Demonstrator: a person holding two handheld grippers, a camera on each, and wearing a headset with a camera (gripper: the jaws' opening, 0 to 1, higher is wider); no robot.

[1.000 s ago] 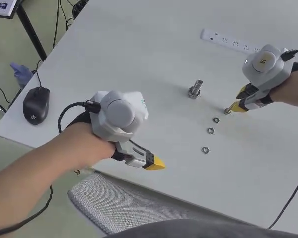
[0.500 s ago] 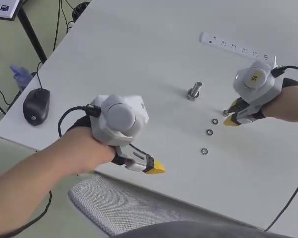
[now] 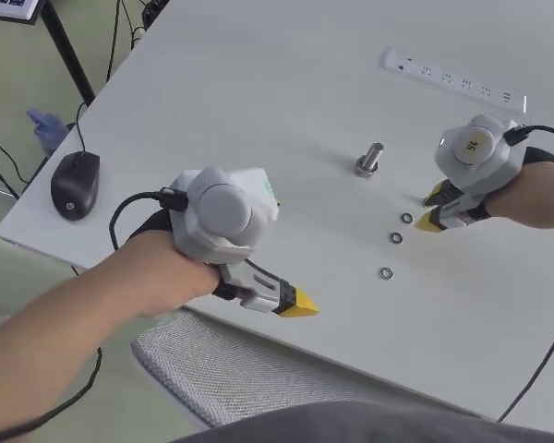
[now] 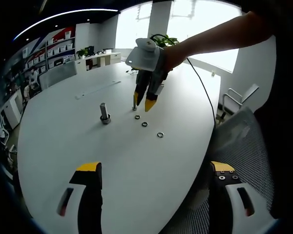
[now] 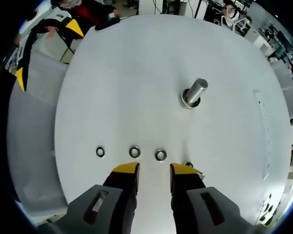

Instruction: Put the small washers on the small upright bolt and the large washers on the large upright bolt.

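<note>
my right gripper (image 5: pixel 154 168): jaws a little apart, holding nothing, tips just beside three washers (image 5: pixel 135 152) | my left gripper (image 4: pixel 155 167): jaws wide apart | large bolt (image 5: pixel 194 92) upright

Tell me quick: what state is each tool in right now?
Left tool: open wide, holding nothing.
Right tool: open by a narrow gap, holding nothing, tips close to the washers.

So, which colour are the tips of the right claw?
Yellow. The tips of the right claw show best in the right gripper view.
</note>
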